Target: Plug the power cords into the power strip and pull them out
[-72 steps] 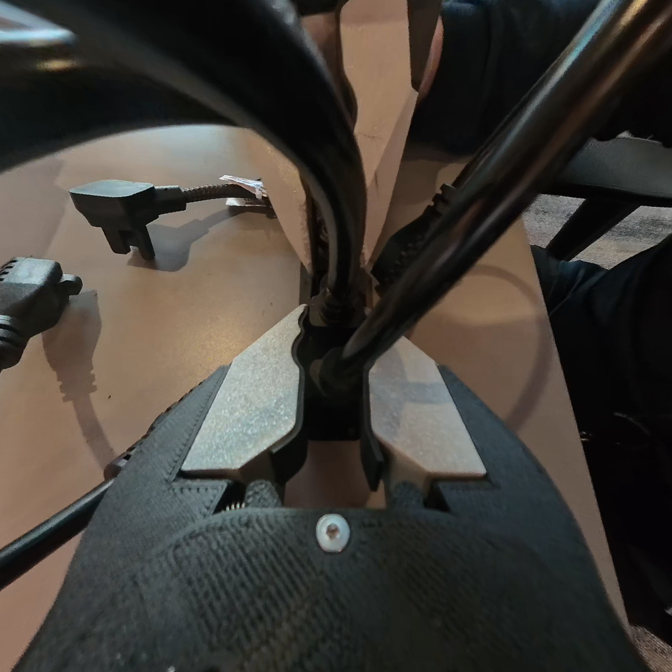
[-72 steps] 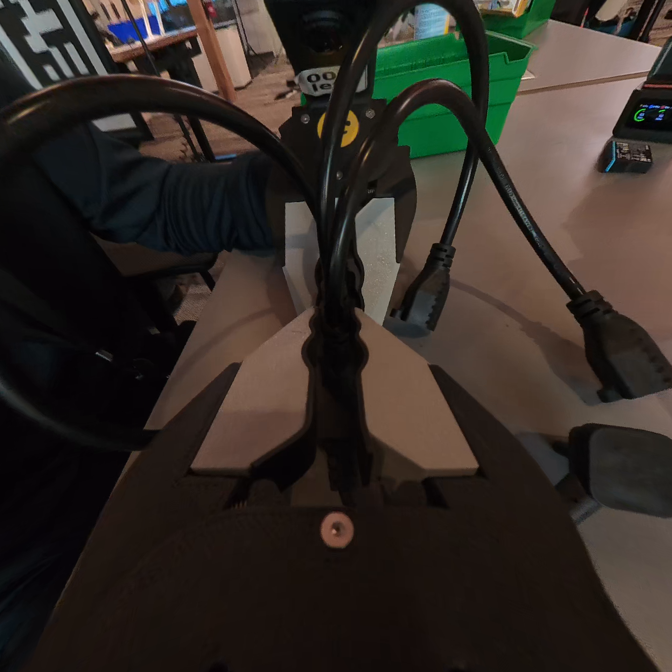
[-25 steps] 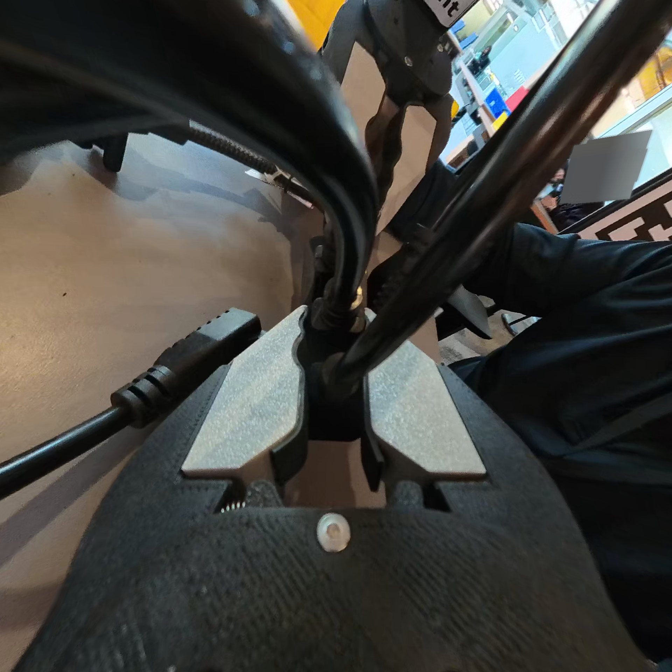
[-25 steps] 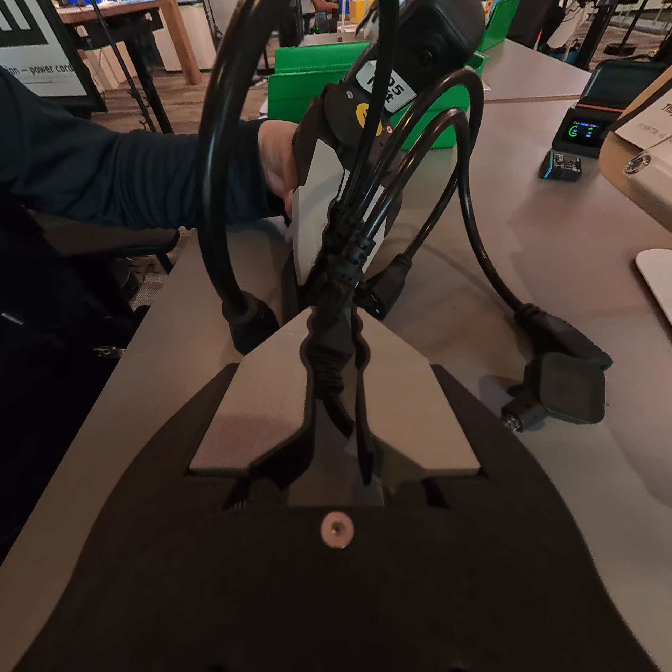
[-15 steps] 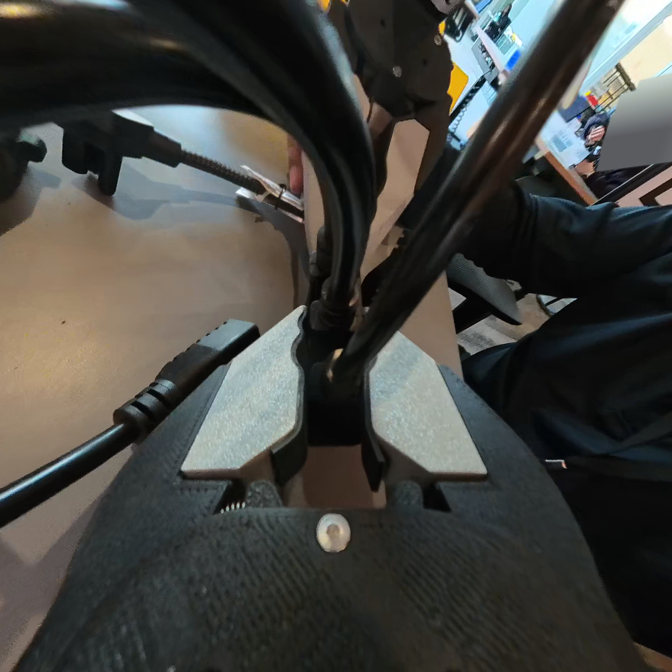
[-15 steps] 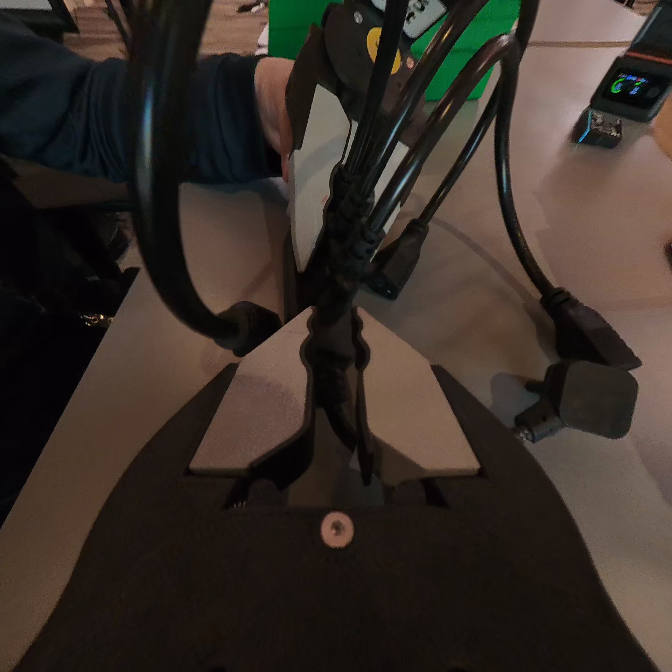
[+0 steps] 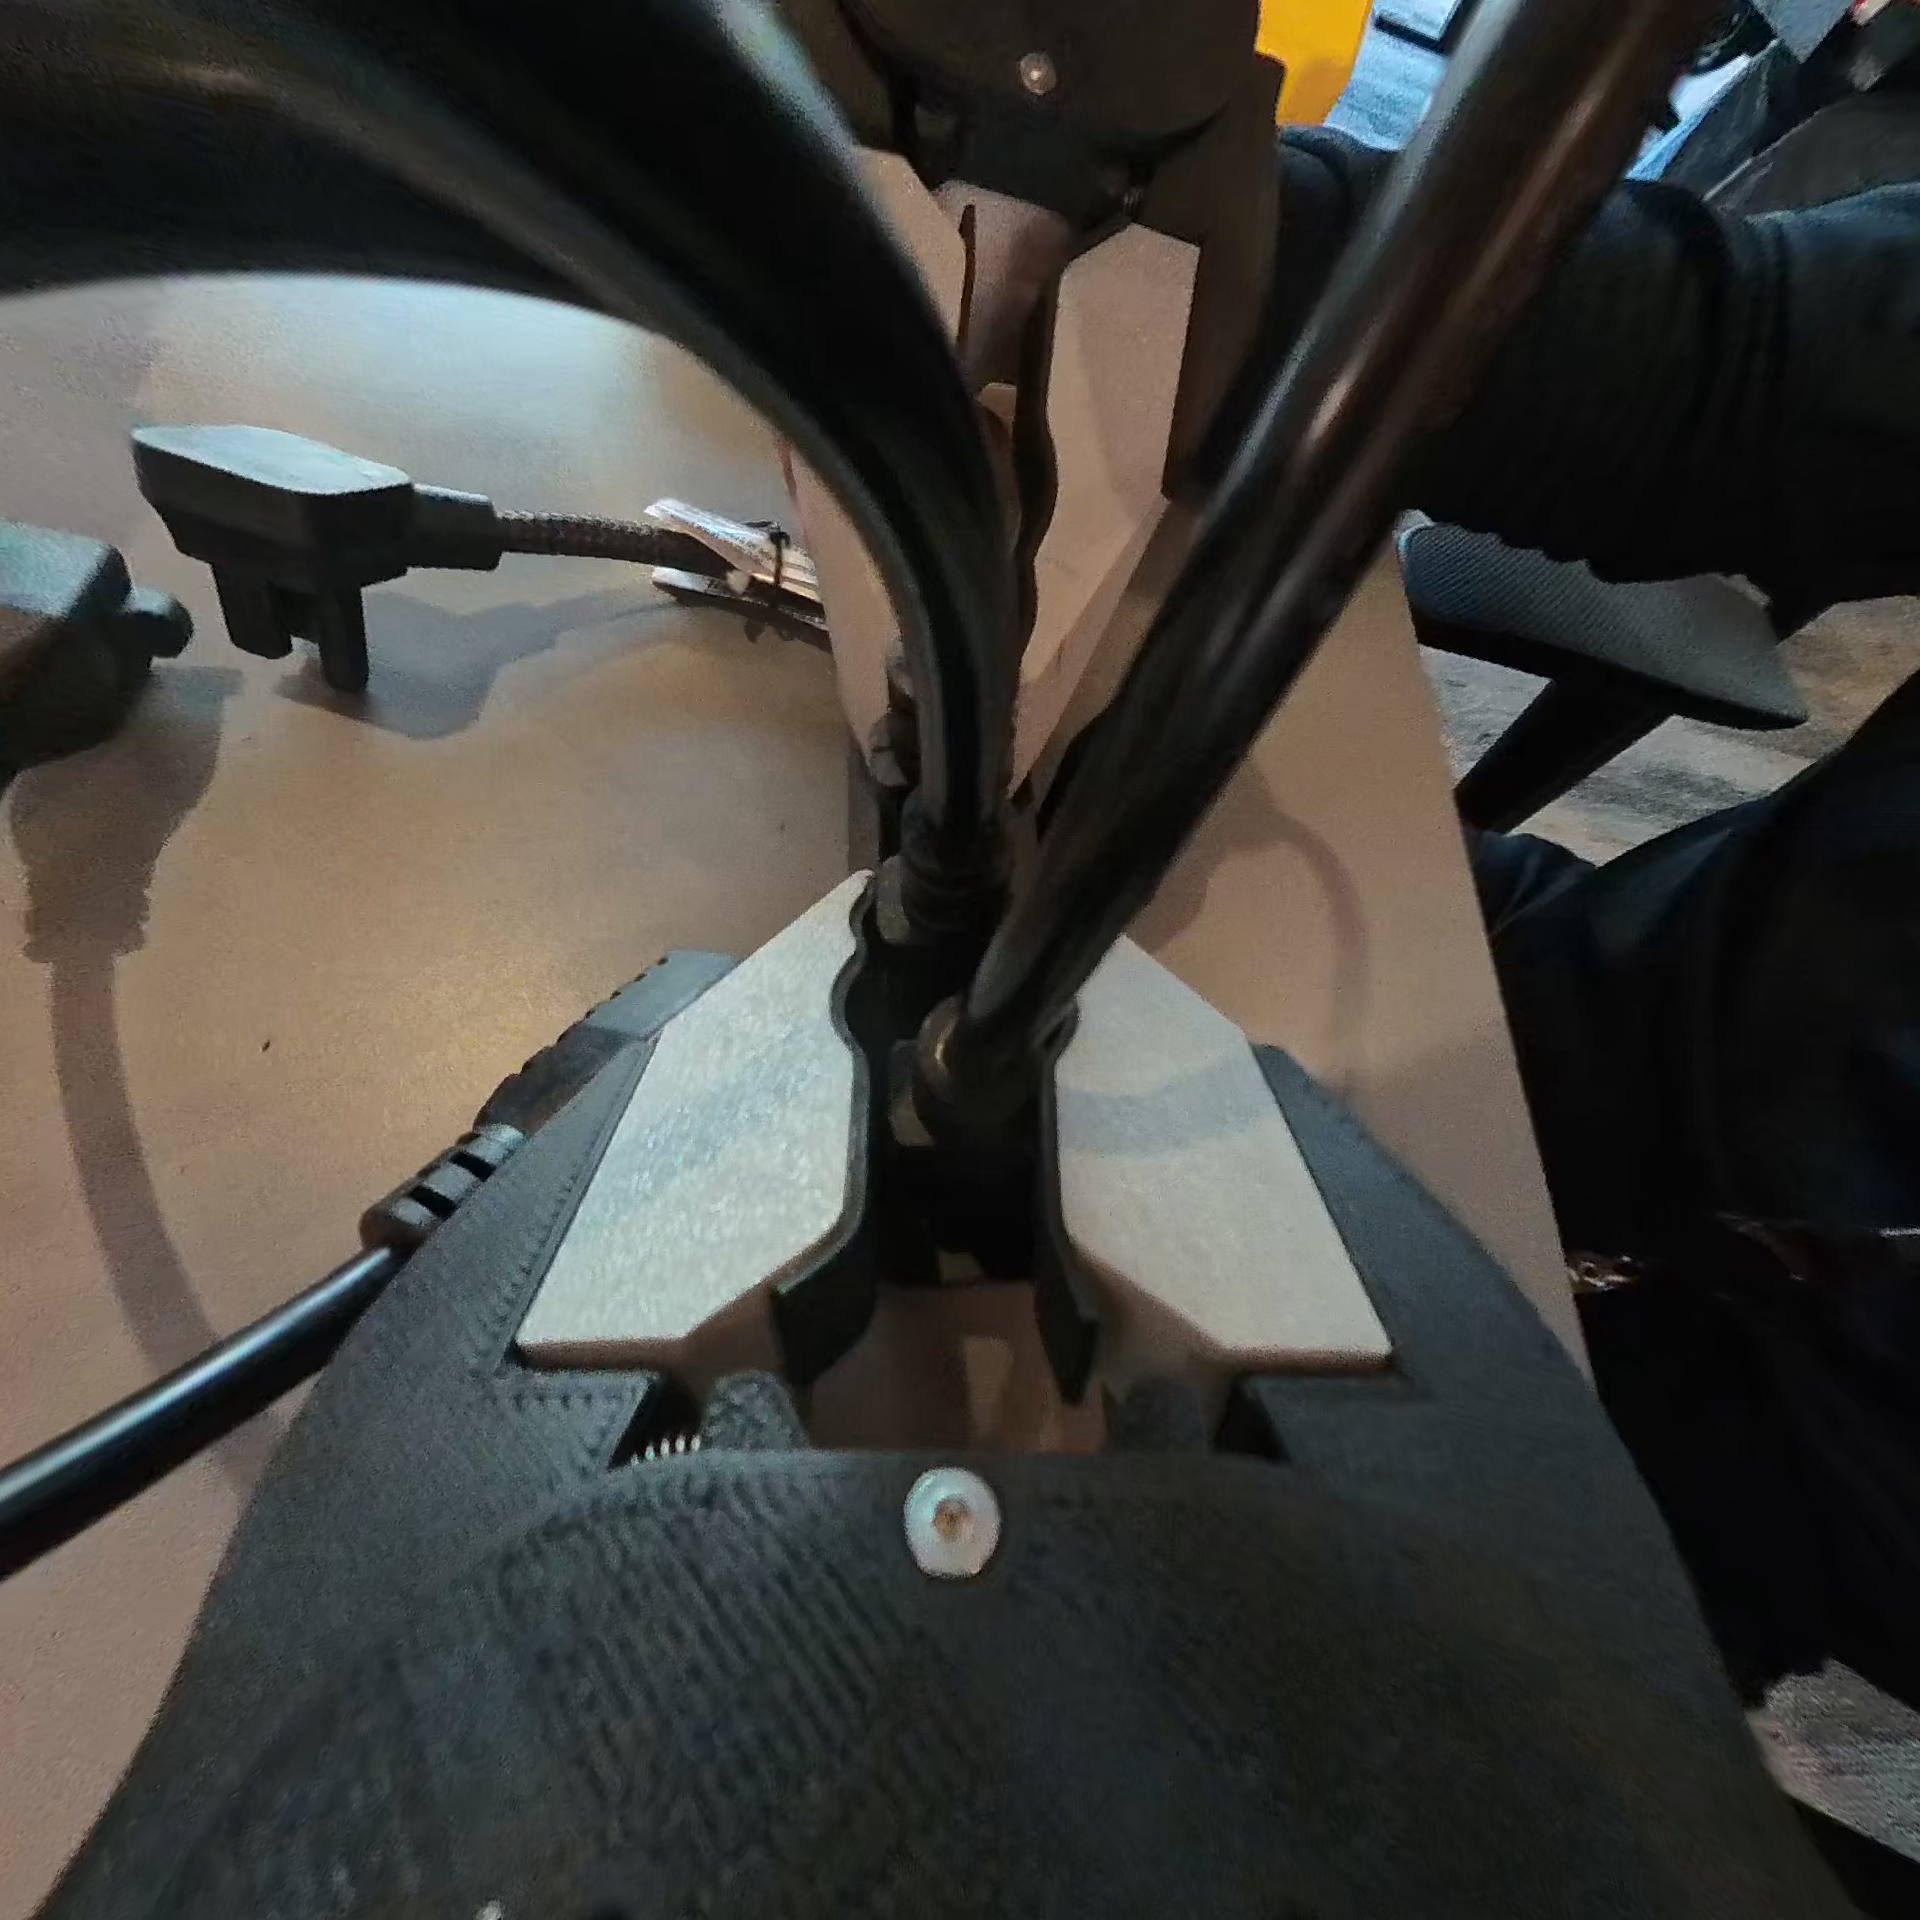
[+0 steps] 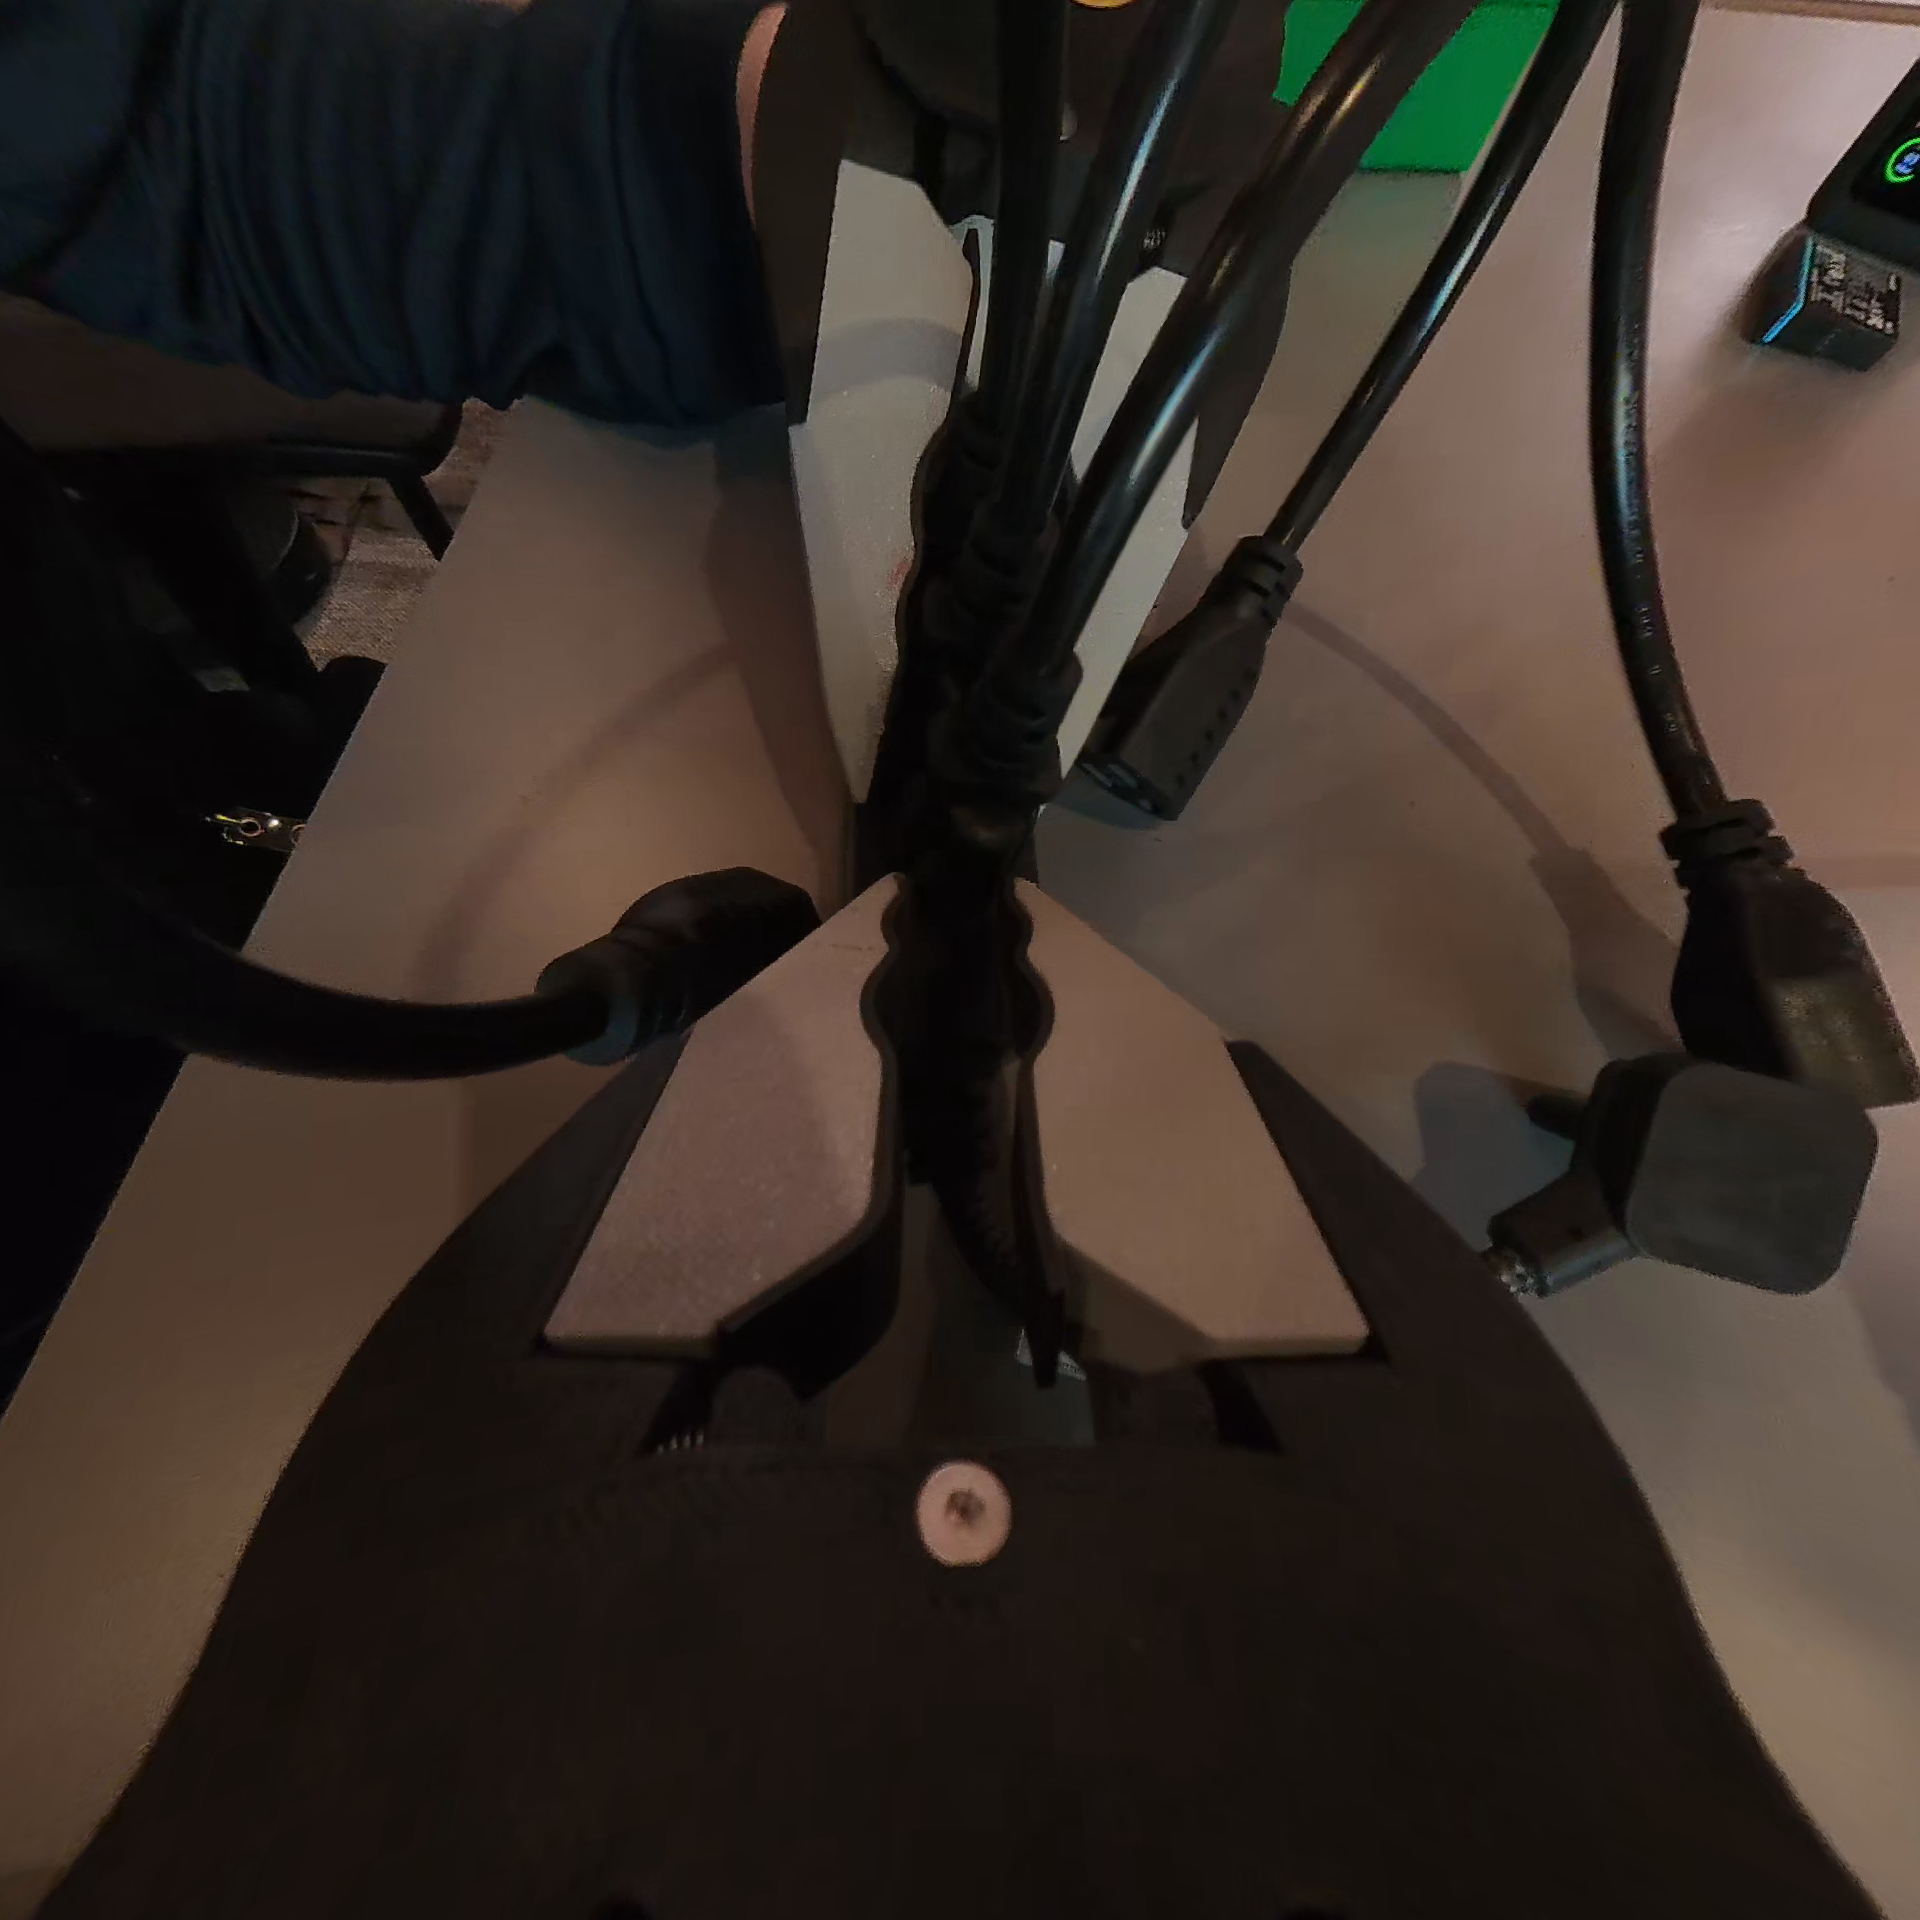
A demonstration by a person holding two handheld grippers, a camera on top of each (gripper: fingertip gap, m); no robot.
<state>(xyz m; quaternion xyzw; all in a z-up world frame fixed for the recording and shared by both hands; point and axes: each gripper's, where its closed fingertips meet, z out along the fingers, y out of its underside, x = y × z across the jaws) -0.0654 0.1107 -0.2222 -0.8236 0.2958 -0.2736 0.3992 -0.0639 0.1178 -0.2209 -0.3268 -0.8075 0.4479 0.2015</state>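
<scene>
Between the two facing grippers: no free passage. Gap filled by bundle of black power cords (image 8: 987, 665), gripped from both ends by left gripper (image 7: 951, 935) and right gripper (image 8: 961, 914).
Cord loops (image 7: 644, 208) arching overhead, blocking approach from above on the left side.
Table (image 7: 468, 883) to far left: open patch, bounded by flat black plug (image 7: 281, 509) and braided cable (image 7: 582, 540).
Right-side table (image 8: 1403, 748): partly open; obstructed by hanging connector (image 8: 1184, 696), angled plug (image 8: 1787, 977) and square plug (image 8: 1745, 1184) touching it.
Thick cord with connector (image 8: 675, 956) lying across near edge.
Sleeve (image 8: 416, 187) closing off far edge.
</scene>
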